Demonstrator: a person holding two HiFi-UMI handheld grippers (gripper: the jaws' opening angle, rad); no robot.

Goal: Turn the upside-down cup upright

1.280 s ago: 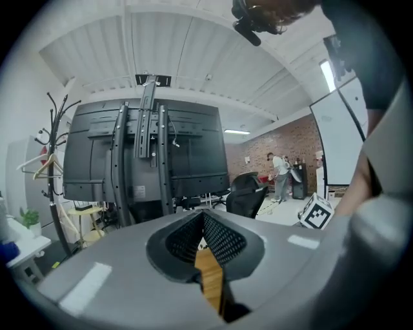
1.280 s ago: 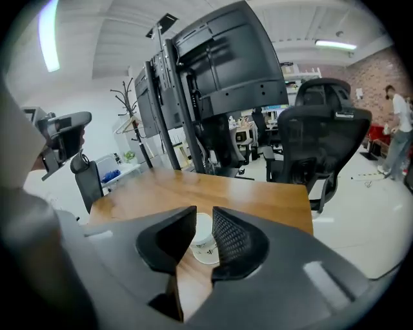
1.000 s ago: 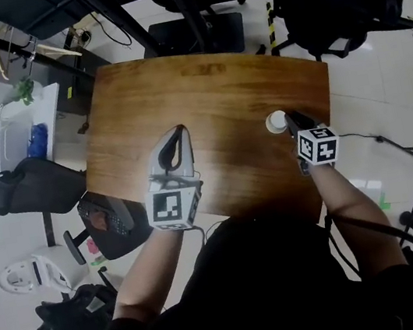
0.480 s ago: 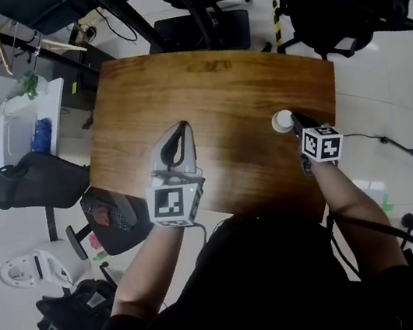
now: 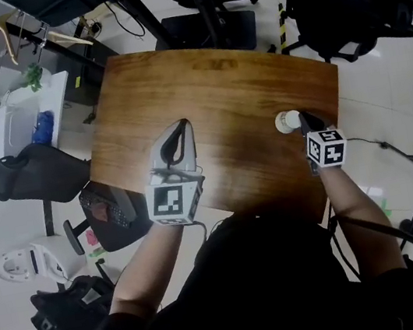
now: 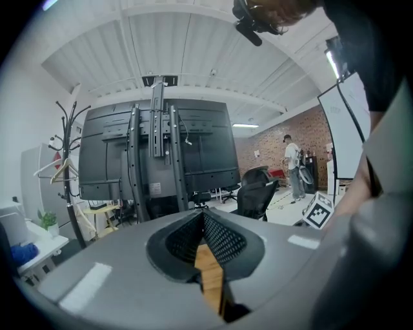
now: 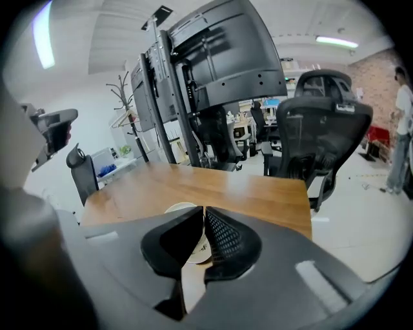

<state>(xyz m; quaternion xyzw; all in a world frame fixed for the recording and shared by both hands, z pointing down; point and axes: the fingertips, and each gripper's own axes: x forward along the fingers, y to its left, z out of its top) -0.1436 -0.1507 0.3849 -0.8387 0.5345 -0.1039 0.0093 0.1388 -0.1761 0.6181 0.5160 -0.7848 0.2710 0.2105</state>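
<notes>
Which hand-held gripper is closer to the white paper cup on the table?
Right. The right hand-held gripper is at the cup; the left hand-held gripper hovers well to its left.

My head camera looks steeply down on the table [image 5: 210,96] from well above. Cameras on my left gripper [image 5: 178,126] and right gripper [image 5: 299,117] sit close behind the jaws, looking across that same tabletop.

In the right gripper view the right gripper [image 7: 202,211] hides most of the cup [image 7: 177,207]. Only a rim sliver shows, at 10 o'clock from the tips. In the head view the cup's 4 o'clock side is covered.
</notes>
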